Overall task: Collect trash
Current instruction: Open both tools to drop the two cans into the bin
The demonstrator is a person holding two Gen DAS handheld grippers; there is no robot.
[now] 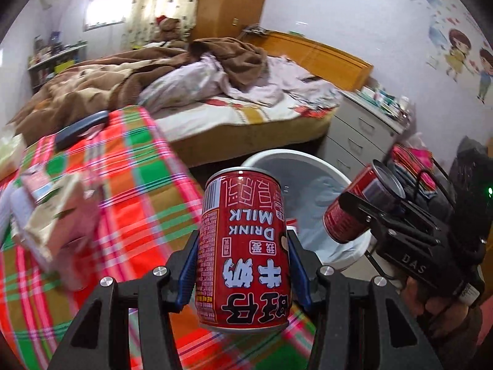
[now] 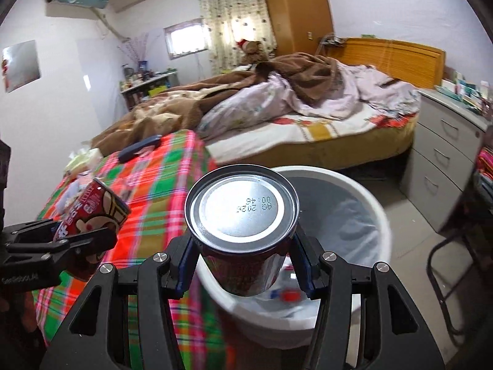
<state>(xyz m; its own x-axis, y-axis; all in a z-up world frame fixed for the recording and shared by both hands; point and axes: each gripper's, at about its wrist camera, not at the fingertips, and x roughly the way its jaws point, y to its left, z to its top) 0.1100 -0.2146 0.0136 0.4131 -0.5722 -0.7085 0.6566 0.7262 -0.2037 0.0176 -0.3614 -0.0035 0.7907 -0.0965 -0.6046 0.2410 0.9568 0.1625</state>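
My left gripper (image 1: 243,265) is shut on a red milk drink can (image 1: 245,246), held upside down above the edge of the plaid-covered table (image 1: 138,185). My right gripper (image 2: 243,265) is shut on a second red can (image 2: 242,215), tilted with its silver base toward the camera, over the near rim of the white trash bin (image 2: 369,203). The bin has a pale liner and some trash at the bottom. In the left wrist view the right gripper (image 1: 363,212) and its can (image 1: 348,212) hang over the bin (image 1: 308,160). The left gripper's can also shows in the right wrist view (image 2: 89,215).
Paper wrappers and cartons (image 1: 52,209) lie on the table's left side, with a dark remote-like object (image 1: 80,129) at its far end. A bed (image 2: 308,123) with rumpled blankets stands behind. A grey drawer unit (image 2: 443,154) is to the right of the bin.
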